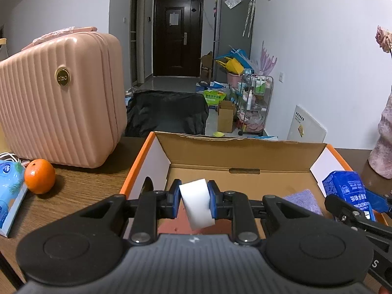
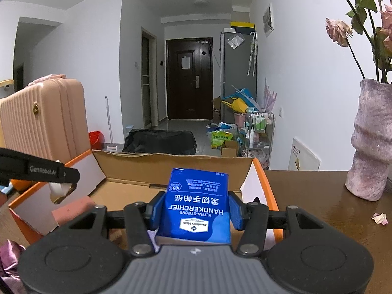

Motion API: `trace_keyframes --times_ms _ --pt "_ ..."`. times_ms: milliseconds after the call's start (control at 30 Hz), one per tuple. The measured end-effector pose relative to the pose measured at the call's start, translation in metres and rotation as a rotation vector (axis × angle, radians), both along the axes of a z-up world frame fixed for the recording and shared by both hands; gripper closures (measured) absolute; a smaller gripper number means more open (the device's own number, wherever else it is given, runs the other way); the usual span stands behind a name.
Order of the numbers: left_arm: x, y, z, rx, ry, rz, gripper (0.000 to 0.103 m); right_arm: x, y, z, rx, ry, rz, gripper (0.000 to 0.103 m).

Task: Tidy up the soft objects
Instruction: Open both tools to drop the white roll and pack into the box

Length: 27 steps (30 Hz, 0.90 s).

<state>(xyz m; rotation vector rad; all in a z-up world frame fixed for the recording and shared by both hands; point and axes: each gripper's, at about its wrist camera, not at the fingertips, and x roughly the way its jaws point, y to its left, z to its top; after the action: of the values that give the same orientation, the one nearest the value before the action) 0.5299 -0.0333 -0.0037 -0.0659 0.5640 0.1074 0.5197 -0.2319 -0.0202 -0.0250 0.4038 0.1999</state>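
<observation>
the left tool (image 1: 194, 202) is clenched on a white sponge (image 1: 196, 203), which sits tilted between its blue pads above the near end of the open cardboard box (image 1: 245, 155). under the sponge, inside the box, lies a pink sponge (image 1: 176, 223), and to the tool's right a purple cloth (image 1: 303, 201) rests on the box floor. the right tool (image 2: 194, 210) grips a blue handkerchief pack (image 2: 196, 208) by its two long sides, holding it over the right part of the same box (image 2: 171, 169). ahead of both tools the far box flap stands up. off to the left tool's left, on the bench (image 1: 80, 183), an orange (image 1: 39, 176) sits in front of a pink suitcase (image 1: 61, 98). to the right tool's right a vase (image 2: 370, 142) with wilted roses stands on the bench.
</observation>
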Motion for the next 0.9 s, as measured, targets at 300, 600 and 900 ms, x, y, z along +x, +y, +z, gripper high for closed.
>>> trace_keyframes --times_ms 300,600,900 --pt "-0.004 0.001 0.001 -0.012 -0.023 0.009 0.013 -0.003 0.001 -0.004 -0.009 0.008 -0.007 0.029" --pt "-0.007 0.005 0.006 -0.03 -0.044 0.047 0.0 -0.008 -0.008 -0.001 0.04 -0.031 -0.047 0.0" --pt "-0.009 0.004 0.007 -0.03 -0.049 0.043 0.0 -0.013 -0.008 -0.002 0.042 -0.046 -0.055 0.0"
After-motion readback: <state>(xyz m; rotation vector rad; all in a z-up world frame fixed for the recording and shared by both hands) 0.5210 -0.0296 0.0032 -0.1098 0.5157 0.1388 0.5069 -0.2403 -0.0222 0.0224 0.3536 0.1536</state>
